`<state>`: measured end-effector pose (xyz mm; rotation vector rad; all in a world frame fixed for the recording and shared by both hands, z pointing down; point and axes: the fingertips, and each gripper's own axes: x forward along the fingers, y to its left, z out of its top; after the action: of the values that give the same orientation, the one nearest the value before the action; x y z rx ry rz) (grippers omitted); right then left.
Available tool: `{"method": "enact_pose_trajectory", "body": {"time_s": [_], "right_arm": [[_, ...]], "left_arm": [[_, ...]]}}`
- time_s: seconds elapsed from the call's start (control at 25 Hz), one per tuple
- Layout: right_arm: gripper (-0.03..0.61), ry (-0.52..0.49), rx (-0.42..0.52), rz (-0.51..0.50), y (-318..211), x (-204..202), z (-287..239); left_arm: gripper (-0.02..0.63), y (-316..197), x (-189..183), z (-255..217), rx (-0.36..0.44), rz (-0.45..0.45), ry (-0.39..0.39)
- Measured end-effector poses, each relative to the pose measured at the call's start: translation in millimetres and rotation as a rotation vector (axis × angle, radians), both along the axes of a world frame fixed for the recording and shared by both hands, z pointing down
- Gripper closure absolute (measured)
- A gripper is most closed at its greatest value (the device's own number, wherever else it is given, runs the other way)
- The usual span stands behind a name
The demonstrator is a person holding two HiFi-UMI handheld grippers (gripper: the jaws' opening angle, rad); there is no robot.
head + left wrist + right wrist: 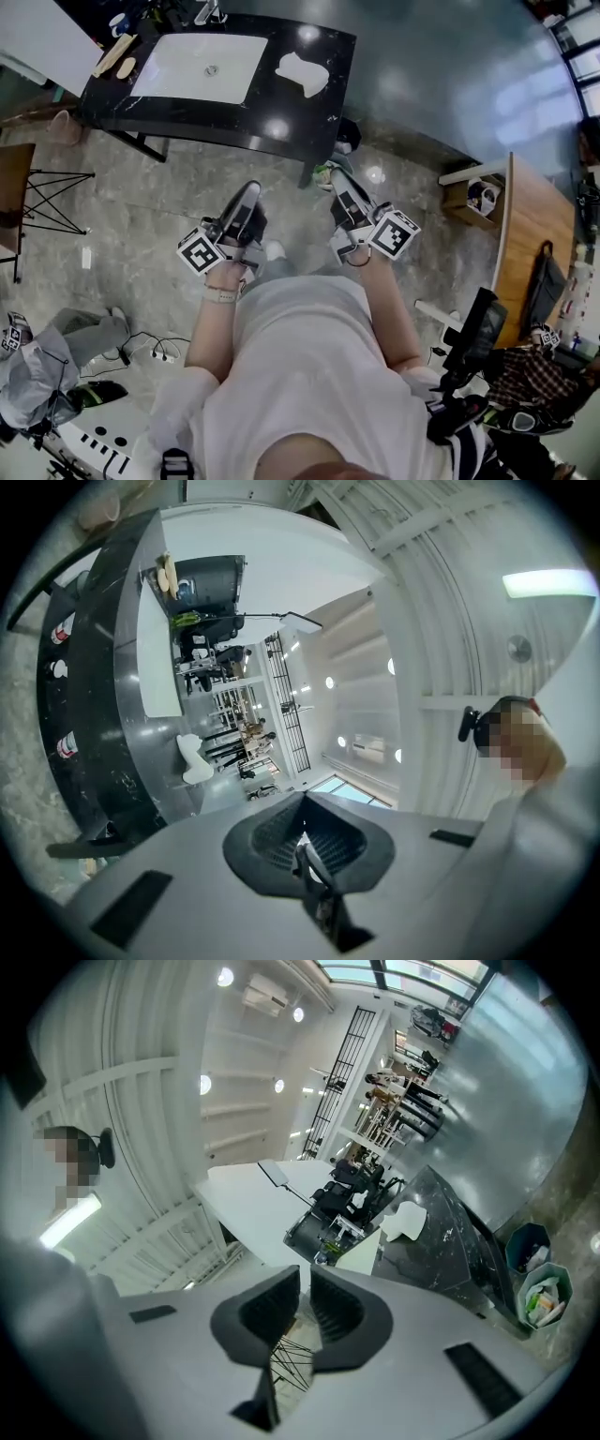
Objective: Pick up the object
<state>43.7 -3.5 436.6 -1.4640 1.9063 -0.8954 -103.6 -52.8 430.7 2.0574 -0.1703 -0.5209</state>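
A white, irregularly shaped object [302,73] lies on the right part of a black marble table [309,117], beside a white mat [202,66]. It also shows as the white object [194,758] in the left gripper view and as the white object [405,1222] in the right gripper view. I hold both grippers close to my chest, well short of the table. The left gripper [247,194] [302,834] is shut with nothing in it. The right gripper [337,176] [305,1283] is shut too, with only a thin slit between its pads and nothing between them.
Wooden utensils [114,54] lie at the table's far left corner. A black folding frame [47,202] stands on the floor at left. A wooden desk [530,225] and a seated person [525,375] are at right, and another person [37,375] is at lower left. Small bins [539,1293] stand by the table.
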Motion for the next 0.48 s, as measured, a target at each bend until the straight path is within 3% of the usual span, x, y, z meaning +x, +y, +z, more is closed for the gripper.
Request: {"method": "enact_pose_trajectory", "body": {"time_s": [0.28, 0.48], "right_arm": [[0.555, 0.010, -0.017, -0.039, -37, 7, 9], [0.555, -0.006, -0.037, -0.115, -97, 24, 21]], "left_arm": [[0.607, -17, -16, 4, -0.033, -0.071, -0.001], [0.607, -53, -28, 16, -0.089, -0.167, -0.024]]}}
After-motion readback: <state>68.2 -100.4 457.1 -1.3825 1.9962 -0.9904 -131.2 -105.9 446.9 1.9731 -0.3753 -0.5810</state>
